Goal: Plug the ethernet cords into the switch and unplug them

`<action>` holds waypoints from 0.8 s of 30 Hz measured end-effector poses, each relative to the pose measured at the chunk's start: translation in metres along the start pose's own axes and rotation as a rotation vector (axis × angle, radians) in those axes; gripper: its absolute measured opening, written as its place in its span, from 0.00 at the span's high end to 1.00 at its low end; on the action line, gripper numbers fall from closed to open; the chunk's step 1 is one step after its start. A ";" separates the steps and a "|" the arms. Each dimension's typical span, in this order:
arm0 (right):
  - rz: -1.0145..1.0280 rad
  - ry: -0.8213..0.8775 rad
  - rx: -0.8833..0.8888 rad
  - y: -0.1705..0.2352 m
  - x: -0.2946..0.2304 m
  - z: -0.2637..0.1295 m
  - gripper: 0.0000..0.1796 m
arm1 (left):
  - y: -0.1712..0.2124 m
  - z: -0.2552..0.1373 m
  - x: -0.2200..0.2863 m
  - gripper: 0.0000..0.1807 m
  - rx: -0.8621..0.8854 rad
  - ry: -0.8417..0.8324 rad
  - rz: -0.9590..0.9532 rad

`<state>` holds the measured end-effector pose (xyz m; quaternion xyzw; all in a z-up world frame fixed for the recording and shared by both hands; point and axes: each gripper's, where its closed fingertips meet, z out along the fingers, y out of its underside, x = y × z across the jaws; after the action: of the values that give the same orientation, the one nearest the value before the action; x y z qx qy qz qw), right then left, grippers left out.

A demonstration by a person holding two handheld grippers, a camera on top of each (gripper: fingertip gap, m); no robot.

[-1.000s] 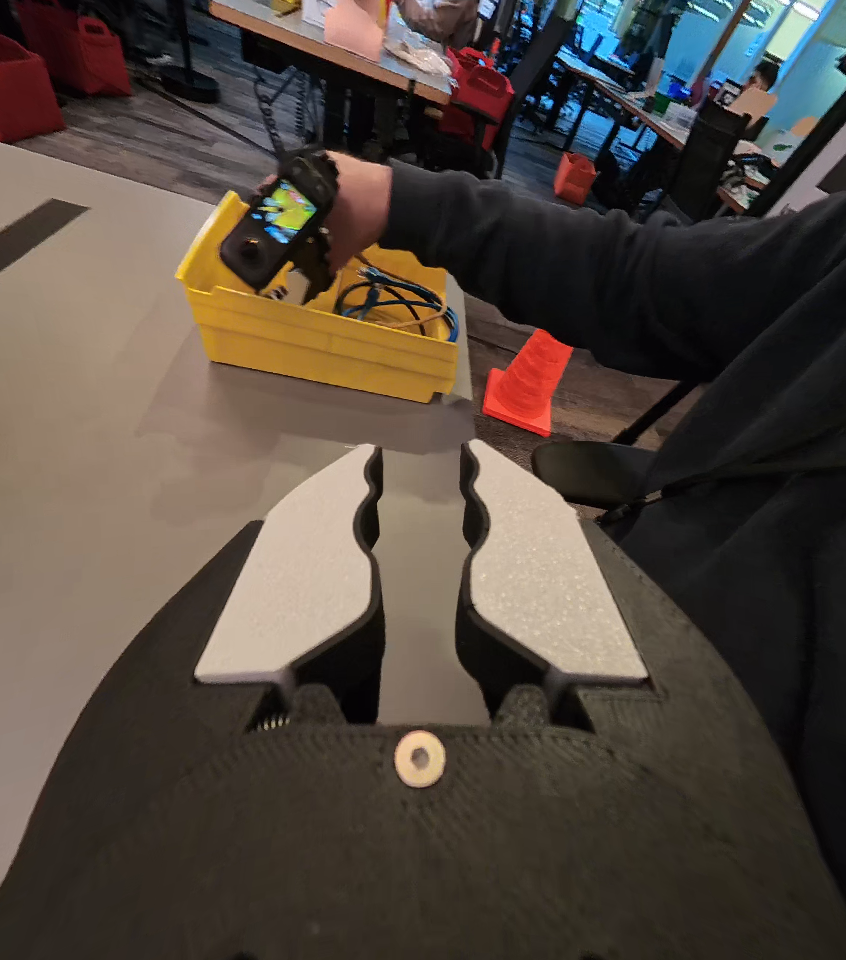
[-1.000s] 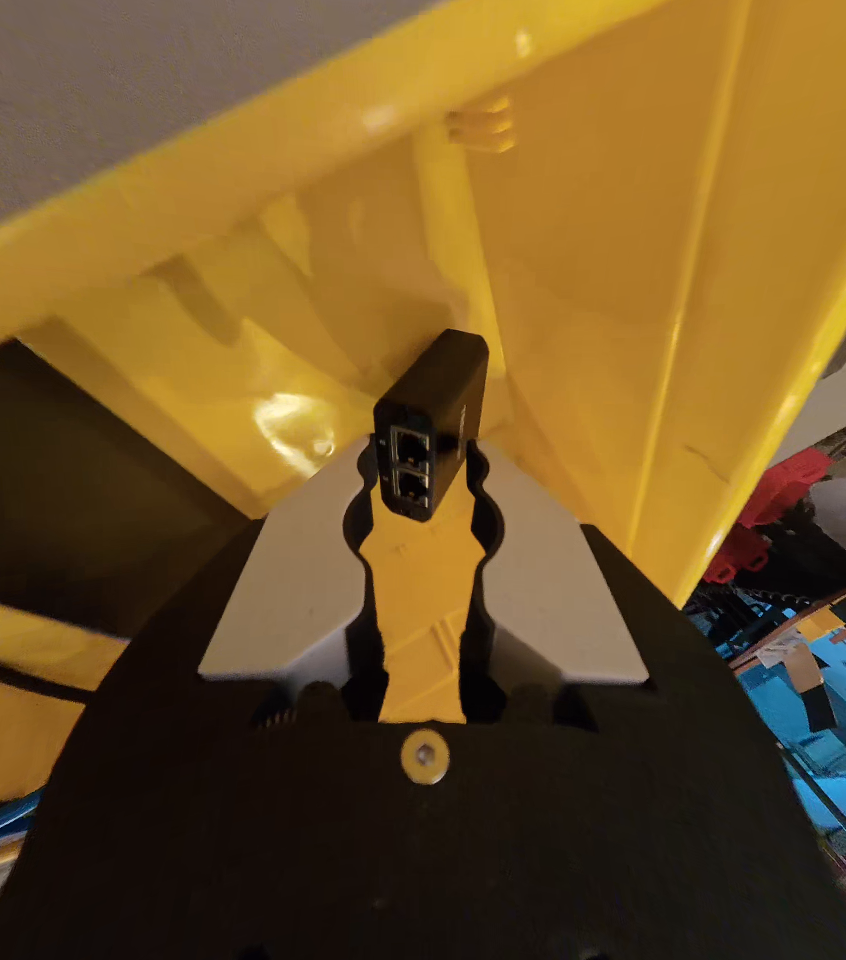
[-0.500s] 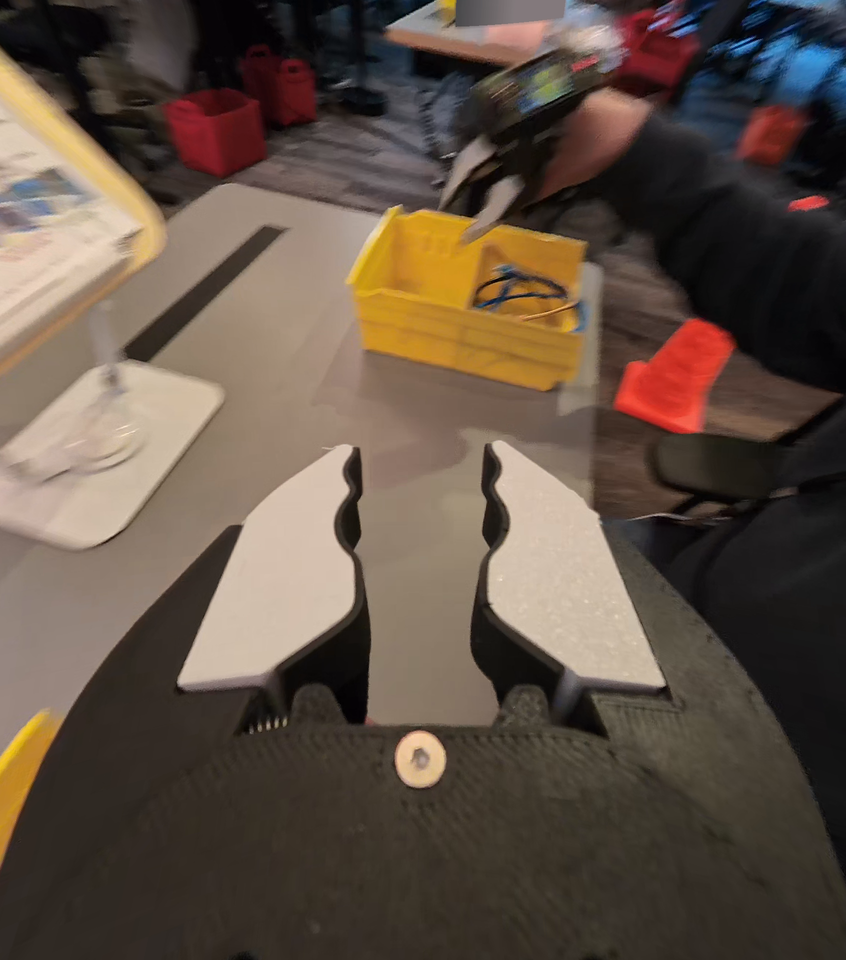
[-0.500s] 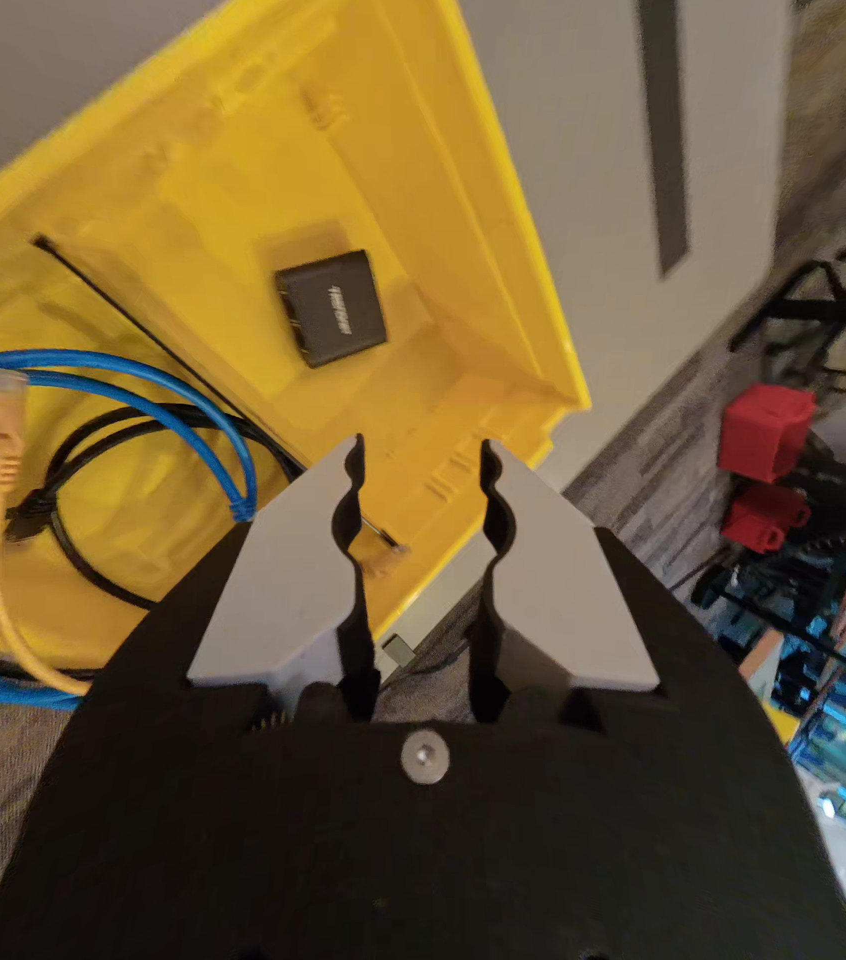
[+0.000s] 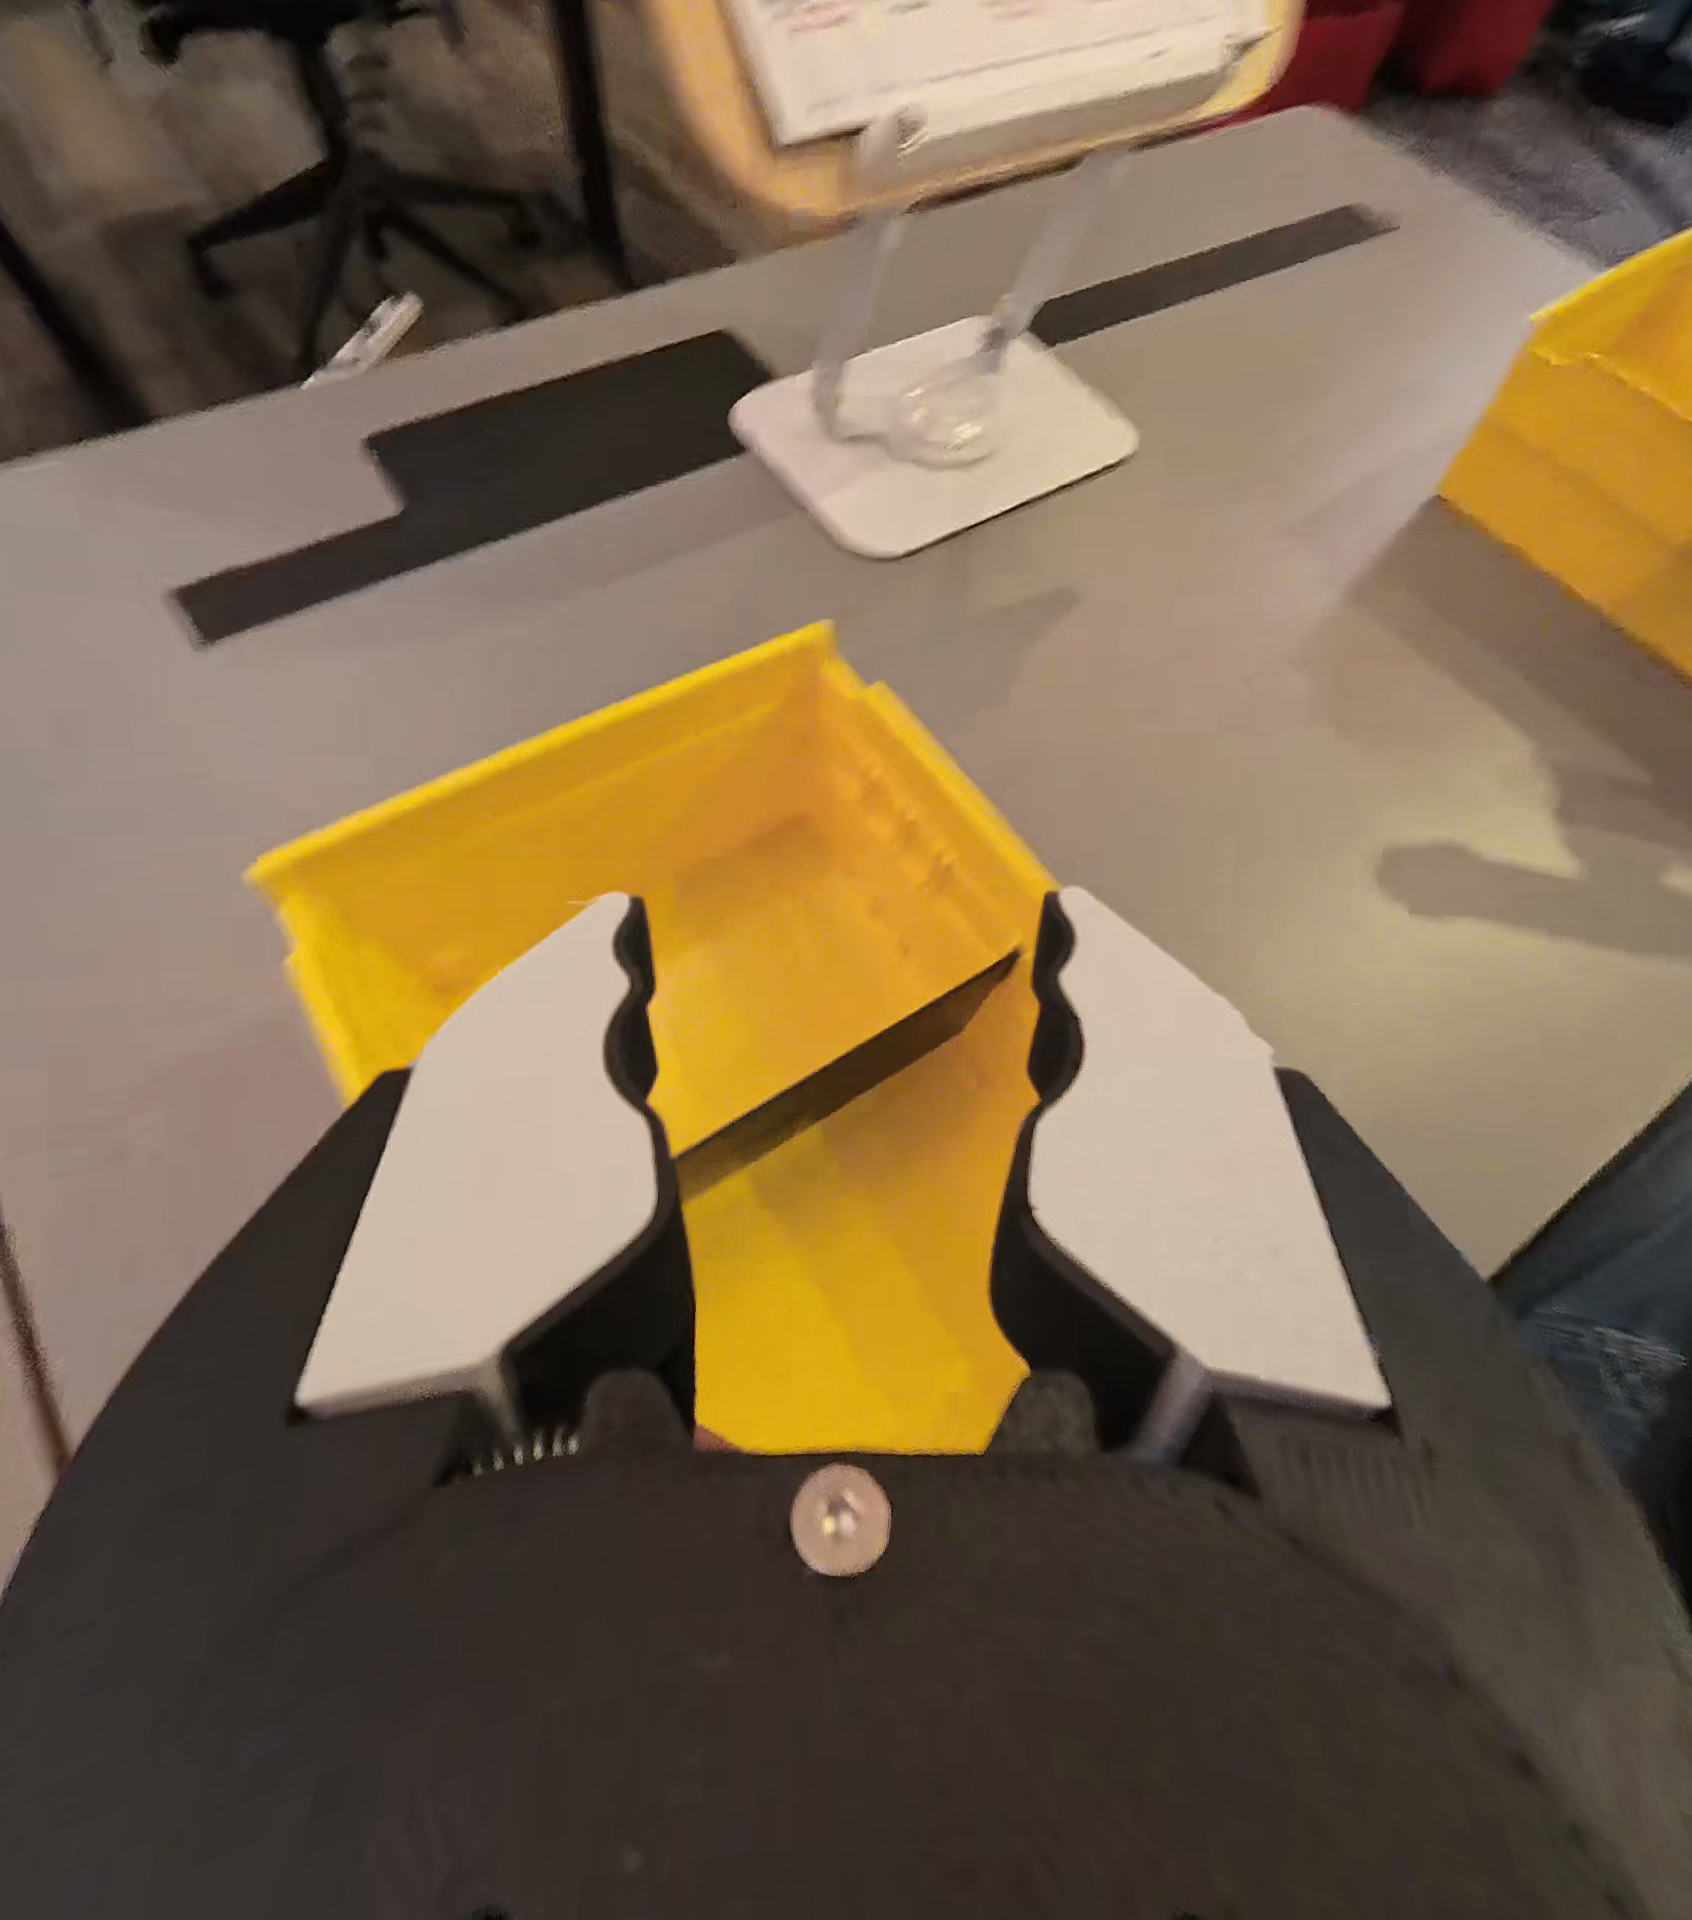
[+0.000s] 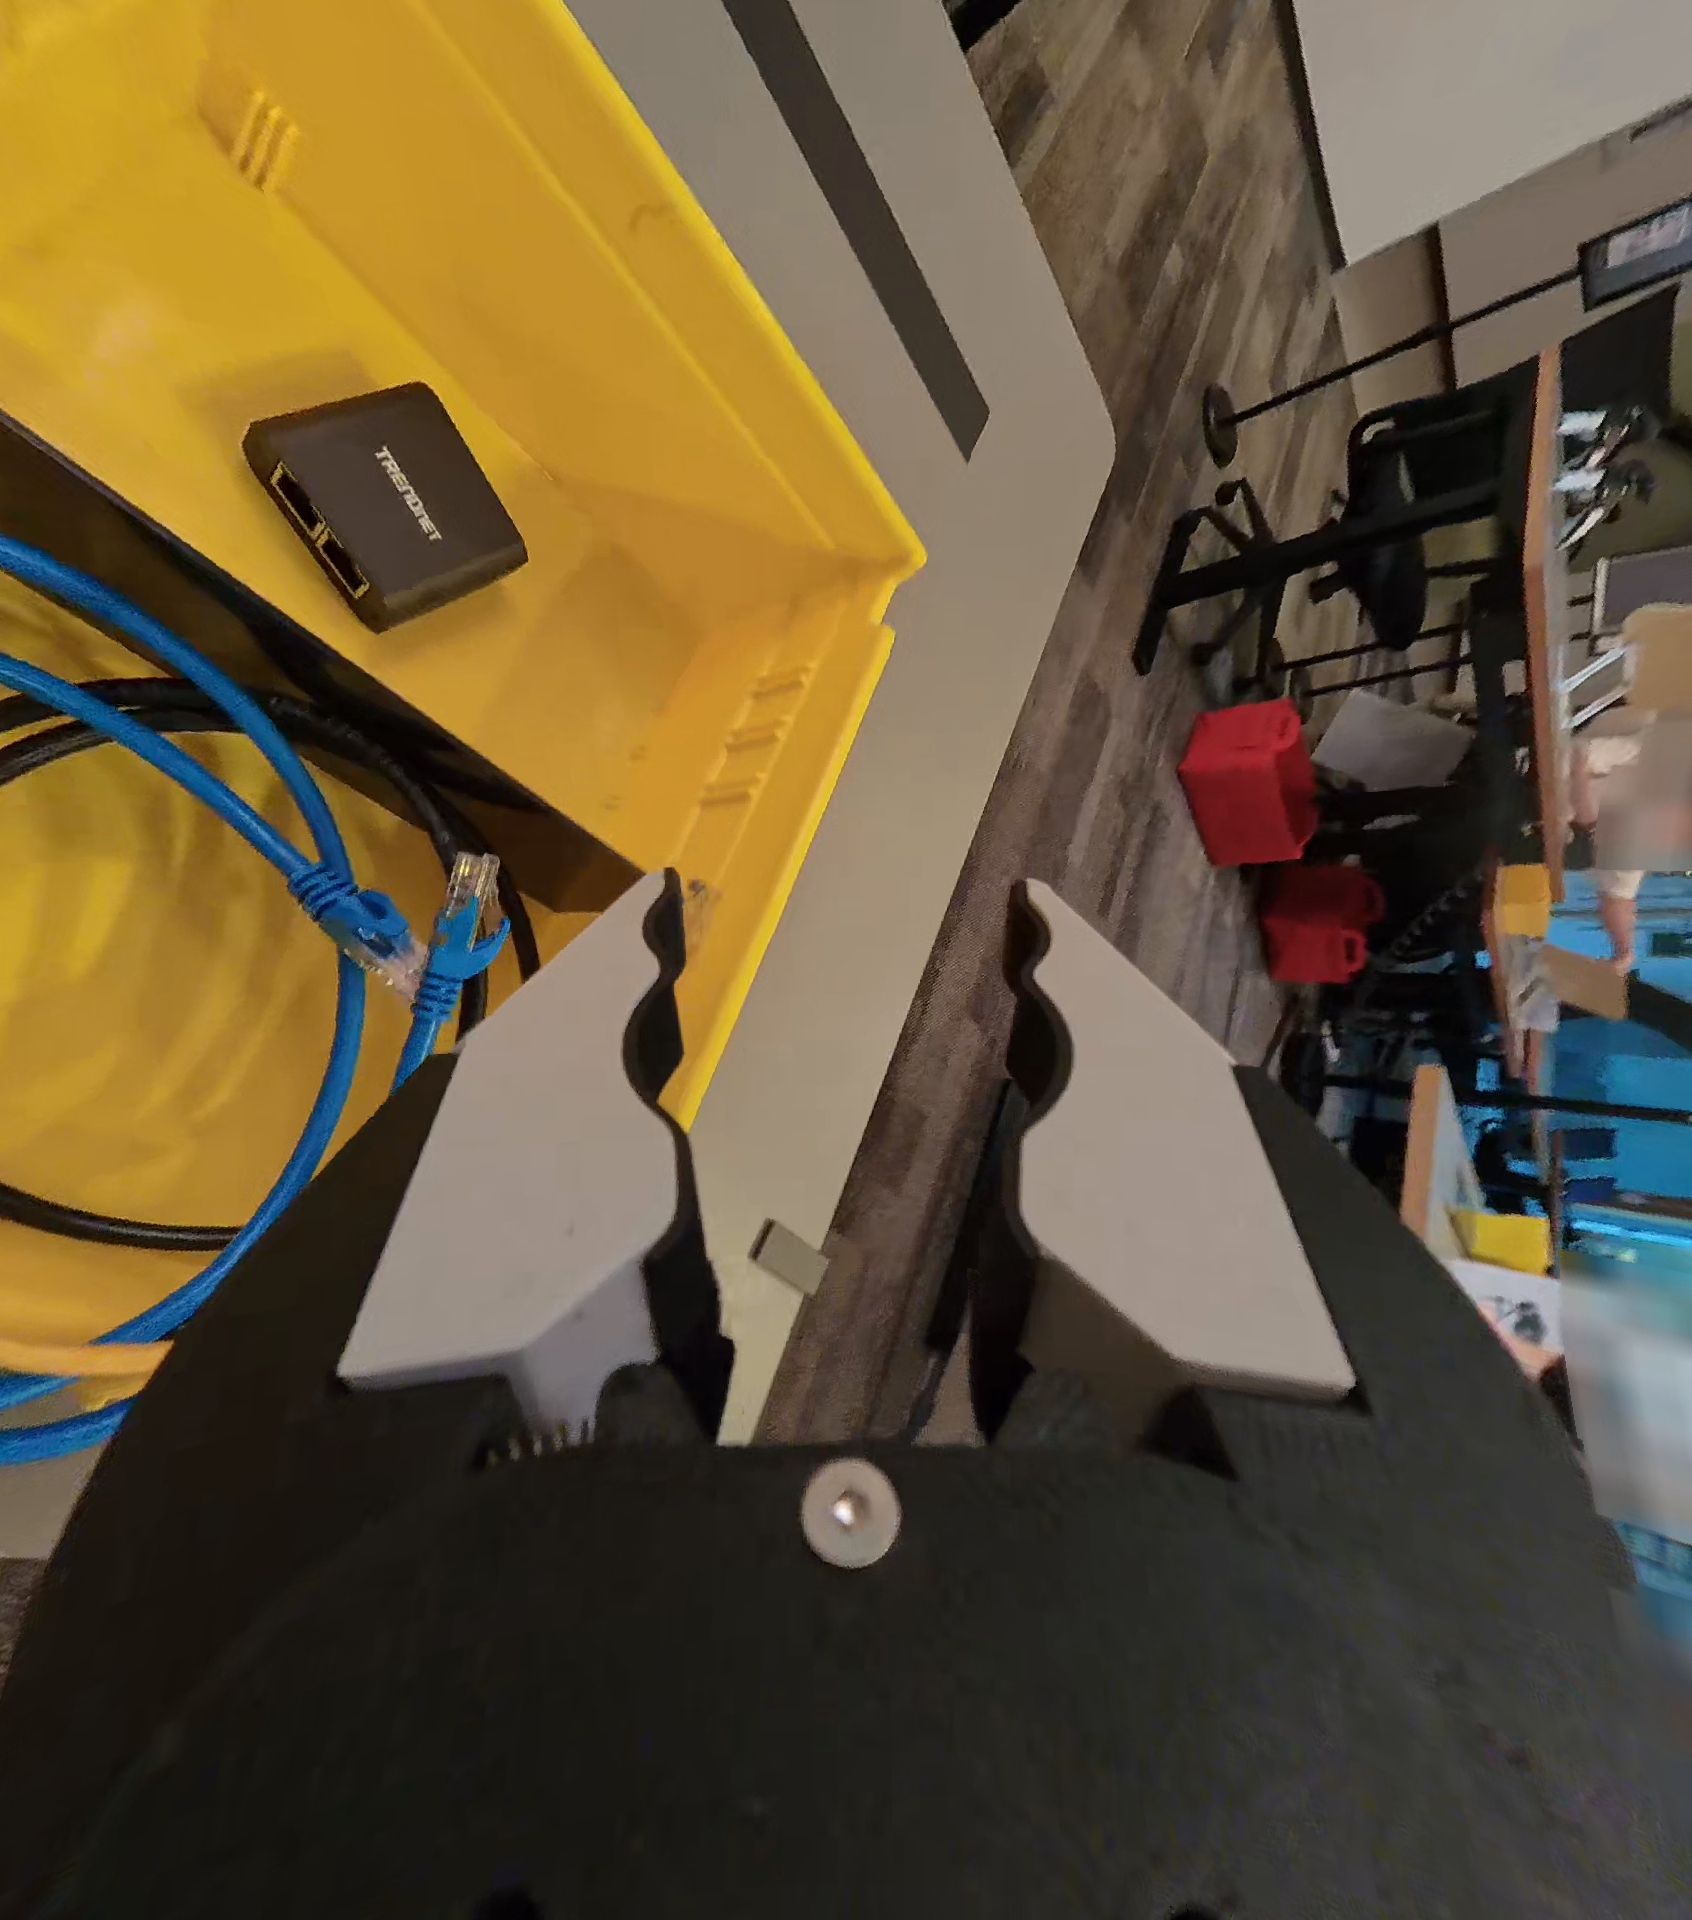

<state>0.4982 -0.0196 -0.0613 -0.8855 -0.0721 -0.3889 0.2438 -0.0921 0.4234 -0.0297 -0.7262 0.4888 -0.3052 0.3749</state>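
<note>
Switch (image 6: 383, 505) released into yellow bin (image 6: 800, 644) beside blue cords (image 6: 229, 810), both tongs wide, empty, black divider (image 6: 322, 665) between.

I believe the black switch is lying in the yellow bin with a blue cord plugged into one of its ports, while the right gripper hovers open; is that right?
Not quite: the right wrist view shows both ports of the switch empty, the blue cord lying unplugged past a black divider. The switch does lie in the yellow bin, and the right gripper is open.
</note>
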 end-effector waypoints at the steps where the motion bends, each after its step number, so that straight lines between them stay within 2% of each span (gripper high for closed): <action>1: 0.037 -0.008 0.002 0.004 -0.001 0.000 0.65 | 0.013 -0.005 -0.016 0.60 -0.027 -0.047 -0.021; 7: 0.317 -0.141 0.009 0.033 -0.016 -0.002 0.61 | 0.077 -0.023 -0.080 0.55 -0.150 -0.226 -0.125; 12: 0.522 -0.326 0.012 0.055 -0.043 0.006 0.58 | 0.107 -0.011 -0.079 0.50 -0.209 -0.134 -0.243; 17: 0.568 -0.434 0.001 0.064 -0.068 0.015 0.66 | 0.149 0.004 -0.082 0.50 -0.418 -0.167 -0.241; 19: 0.589 -0.439 -0.007 0.066 -0.072 0.020 0.71 | 0.168 0.010 -0.079 0.55 -0.469 -0.127 -0.322; 21: 0.606 -0.429 -0.011 0.070 -0.068 0.024 0.78 | 0.182 0.014 -0.075 0.65 -0.497 -0.073 -0.374; 23: 0.632 -0.444 -0.030 0.073 -0.067 0.026 0.85 | 0.179 0.017 -0.067 0.76 -0.473 0.004 -0.407; 24: 0.621 -0.450 -0.057 0.078 -0.069 0.030 0.85 | 0.179 0.018 -0.066 0.79 -0.477 0.012 -0.392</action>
<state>0.4945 -0.0687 -0.1579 -0.9348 0.1587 -0.0942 0.3035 -0.1860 0.4461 -0.1952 -0.8723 0.3994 -0.2529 0.1249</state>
